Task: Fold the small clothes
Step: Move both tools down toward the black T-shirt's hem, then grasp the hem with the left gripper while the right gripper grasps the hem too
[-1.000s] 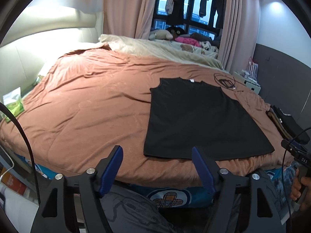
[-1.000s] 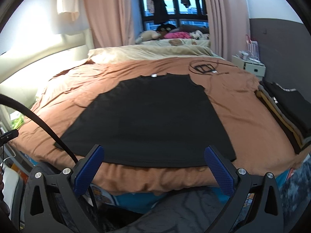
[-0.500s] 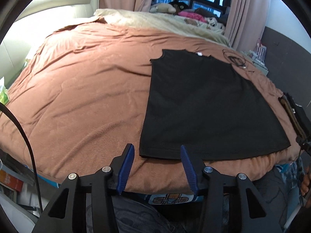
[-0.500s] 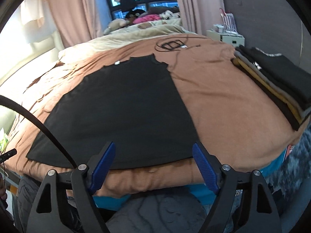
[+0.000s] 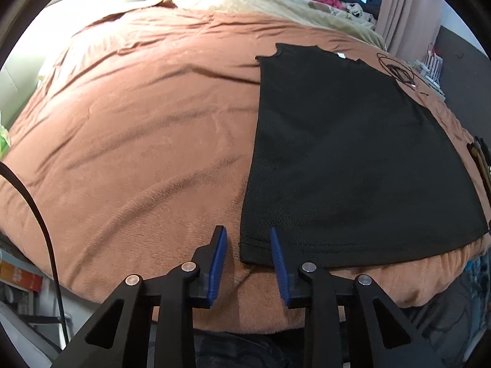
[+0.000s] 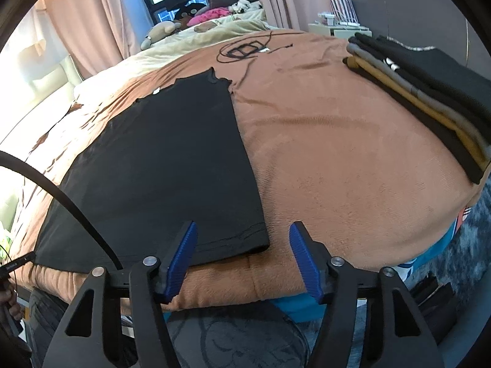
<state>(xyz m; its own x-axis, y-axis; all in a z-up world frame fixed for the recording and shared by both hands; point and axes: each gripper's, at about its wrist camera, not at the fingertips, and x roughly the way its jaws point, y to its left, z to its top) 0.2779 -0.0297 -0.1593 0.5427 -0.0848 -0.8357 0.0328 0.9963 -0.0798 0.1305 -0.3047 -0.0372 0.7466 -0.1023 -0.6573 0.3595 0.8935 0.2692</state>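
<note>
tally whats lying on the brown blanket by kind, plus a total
black shirt spread flat: 1
stack of folded clothes: 1
tangled black cable: 1
total: 3 (garments within the stack cannot be counted exactly)

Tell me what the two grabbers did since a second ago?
Both came down toward the near hem of the black shirt. The left gripper narrowed its jaws around the left bottom corner; the right gripper lined up at the right bottom corner, jaws wide. Nothing is grabbed yet. The shirt, cable and folded pile stayed put.
</note>
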